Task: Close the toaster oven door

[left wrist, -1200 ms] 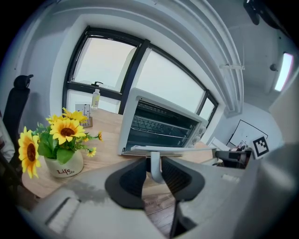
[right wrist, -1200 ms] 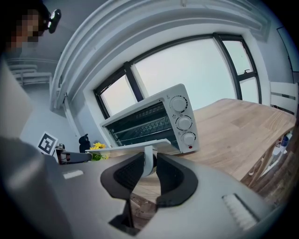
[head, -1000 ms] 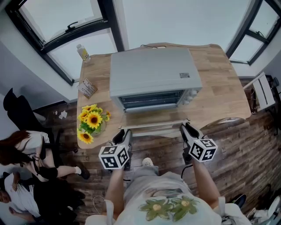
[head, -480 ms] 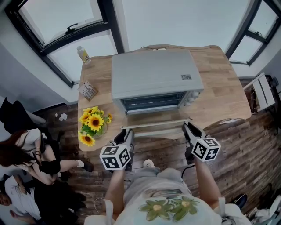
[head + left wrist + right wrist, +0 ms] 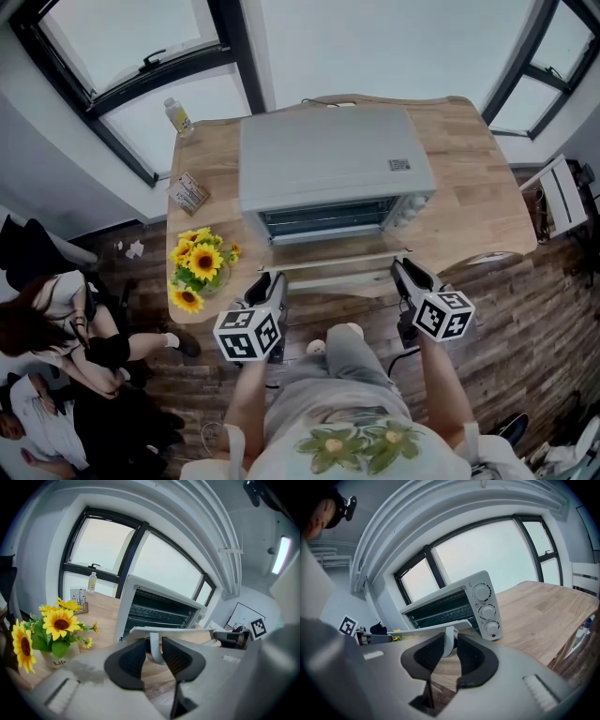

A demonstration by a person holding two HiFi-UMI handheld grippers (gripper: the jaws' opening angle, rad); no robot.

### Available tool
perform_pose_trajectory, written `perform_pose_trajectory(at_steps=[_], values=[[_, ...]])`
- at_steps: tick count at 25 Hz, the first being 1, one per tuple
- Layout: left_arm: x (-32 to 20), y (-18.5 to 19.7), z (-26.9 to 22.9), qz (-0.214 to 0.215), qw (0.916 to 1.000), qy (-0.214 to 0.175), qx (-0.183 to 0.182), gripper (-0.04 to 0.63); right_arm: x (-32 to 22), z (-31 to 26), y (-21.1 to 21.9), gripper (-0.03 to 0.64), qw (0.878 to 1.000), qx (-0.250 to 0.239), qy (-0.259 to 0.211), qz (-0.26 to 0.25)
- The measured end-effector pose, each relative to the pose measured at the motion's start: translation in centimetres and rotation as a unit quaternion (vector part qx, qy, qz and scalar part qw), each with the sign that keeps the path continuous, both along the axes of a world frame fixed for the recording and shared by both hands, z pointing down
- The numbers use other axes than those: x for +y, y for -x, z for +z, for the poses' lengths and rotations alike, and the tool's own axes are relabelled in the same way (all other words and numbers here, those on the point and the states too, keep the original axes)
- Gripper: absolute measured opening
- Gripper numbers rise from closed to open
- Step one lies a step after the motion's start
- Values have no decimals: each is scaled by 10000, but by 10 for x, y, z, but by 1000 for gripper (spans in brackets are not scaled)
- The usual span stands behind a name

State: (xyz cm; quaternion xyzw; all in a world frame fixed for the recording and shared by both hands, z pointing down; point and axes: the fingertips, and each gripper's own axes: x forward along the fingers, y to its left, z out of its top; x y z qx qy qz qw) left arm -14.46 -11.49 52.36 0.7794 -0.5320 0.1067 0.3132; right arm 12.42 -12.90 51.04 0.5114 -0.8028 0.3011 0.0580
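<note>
At handle (image 5: 153, 652) ends, grippers (image 5: 269, 280) (image 5: 402, 267) nose-down

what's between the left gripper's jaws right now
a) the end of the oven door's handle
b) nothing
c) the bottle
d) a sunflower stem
a: in the left gripper view, the left gripper has its jaws closed around the white curved end of the handle.
</note>
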Motion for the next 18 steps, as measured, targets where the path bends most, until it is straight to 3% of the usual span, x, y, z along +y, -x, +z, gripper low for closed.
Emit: perform_pose_trajectory(at_steps=[18], values=[[-31,5,-25,-4,9997,48,228,115,-31,-26,5,92,9996,-185,-80,-205]])
